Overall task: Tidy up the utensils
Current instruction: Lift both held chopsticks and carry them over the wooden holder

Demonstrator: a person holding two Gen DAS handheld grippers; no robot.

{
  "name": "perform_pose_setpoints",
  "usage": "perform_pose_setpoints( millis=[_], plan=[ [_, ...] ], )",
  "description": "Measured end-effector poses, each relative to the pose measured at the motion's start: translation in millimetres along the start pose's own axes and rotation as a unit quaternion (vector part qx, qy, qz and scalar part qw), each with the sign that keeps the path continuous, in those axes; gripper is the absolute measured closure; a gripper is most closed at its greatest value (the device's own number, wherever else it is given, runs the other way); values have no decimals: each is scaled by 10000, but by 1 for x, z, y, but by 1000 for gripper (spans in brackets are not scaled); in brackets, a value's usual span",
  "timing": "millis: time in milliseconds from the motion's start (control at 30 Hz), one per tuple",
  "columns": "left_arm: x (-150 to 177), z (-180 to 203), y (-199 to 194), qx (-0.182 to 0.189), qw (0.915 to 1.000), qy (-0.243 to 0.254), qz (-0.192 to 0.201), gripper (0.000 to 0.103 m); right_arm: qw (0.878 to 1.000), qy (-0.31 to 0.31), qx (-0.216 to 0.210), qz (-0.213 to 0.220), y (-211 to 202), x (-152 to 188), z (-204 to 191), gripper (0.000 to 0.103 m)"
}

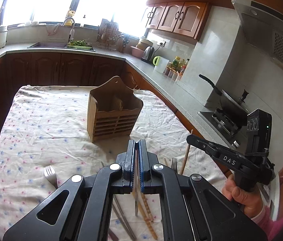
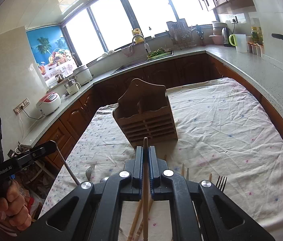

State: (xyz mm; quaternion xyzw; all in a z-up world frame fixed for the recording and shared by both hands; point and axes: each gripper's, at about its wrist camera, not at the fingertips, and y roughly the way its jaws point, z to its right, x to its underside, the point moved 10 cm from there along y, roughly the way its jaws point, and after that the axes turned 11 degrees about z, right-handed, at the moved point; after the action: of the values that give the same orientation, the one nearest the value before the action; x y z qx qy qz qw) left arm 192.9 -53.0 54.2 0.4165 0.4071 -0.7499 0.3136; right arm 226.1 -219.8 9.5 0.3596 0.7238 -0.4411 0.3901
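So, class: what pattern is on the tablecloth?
Cream tablecloth scattered with small pink and blue flowers; clearest in the right wrist view.

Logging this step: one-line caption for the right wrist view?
Right gripper shut on a wooden chopstick, facing the wooden utensil holder on the floral tablecloth.

Right gripper clamped on a wooden chopstick, tip poking just past the closed jaws, shaft hanging down over loose chopsticks on the floral tablecloth. Wooden utensil holder stands upright on the cloth beyond the fingers; forks lie near left and right. Far left, the left gripper pinches a thin metal chopstick, a hand on its grip.
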Motion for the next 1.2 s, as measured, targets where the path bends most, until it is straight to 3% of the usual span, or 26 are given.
perform_pose_setpoints(
  millis=[633,933,1200],
  plan=[
    [-30,-4,-13,-80,9987,36,510,101,9991,-128,38,396,-6,-32,2,98],
    [-81,-12,-10,-147,9949,89,995,101,9969,-184,43,760,6,-77,3,98],
    [-148,-20,2,-269,9867,254,1582,101,9919,-131,49,1261,28,-144,7,98]
  ],
)
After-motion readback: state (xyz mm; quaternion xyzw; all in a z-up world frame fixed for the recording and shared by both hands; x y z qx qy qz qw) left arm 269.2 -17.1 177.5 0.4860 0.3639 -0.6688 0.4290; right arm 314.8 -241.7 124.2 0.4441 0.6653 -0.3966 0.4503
